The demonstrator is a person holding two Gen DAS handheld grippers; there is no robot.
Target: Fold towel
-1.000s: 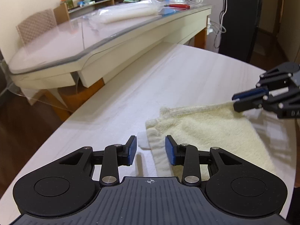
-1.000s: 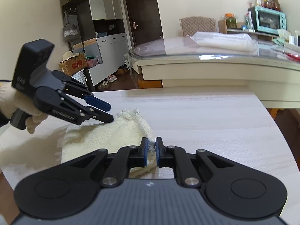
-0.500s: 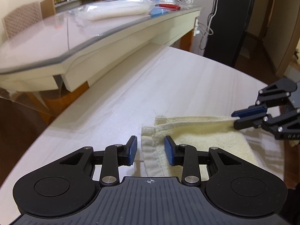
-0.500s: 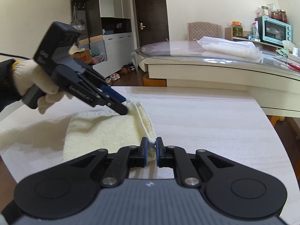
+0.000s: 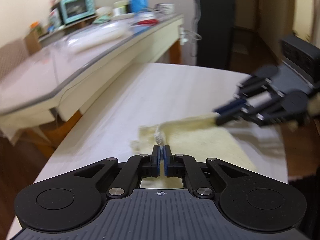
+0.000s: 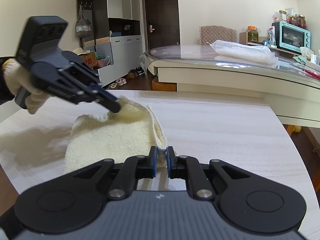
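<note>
Lying on the pale wood-grain bench (image 6: 220, 124), the cream towel (image 6: 112, 140) is seen partly doubled, one hemmed edge raised between two grips; the left claw (image 5: 161, 154) is closed on a pinch of that edge at one corner, a small tuft of pile showing above its blue pads; the right claw (image 6: 161, 159) is closed on the same hemmed edge at the other corner, cloth being visibly pressed between its pads. The towel is judged light, soft and limp; no shape will be kept by it unaided, so sagging is to be expected between the two held corners, and the lower layer may be dragged along the smooth bench. The looped terry pile looks grippy rather than slippery; a hold is best taken on the thicker stitched hem, near the corners, where the weave is flatter and denser. The bench surface is matt and lightly streaked; the claws are of black plastic linkage with blue pads; a gloved hand (image 6: 14, 80) is seen behind the left one.
</note>
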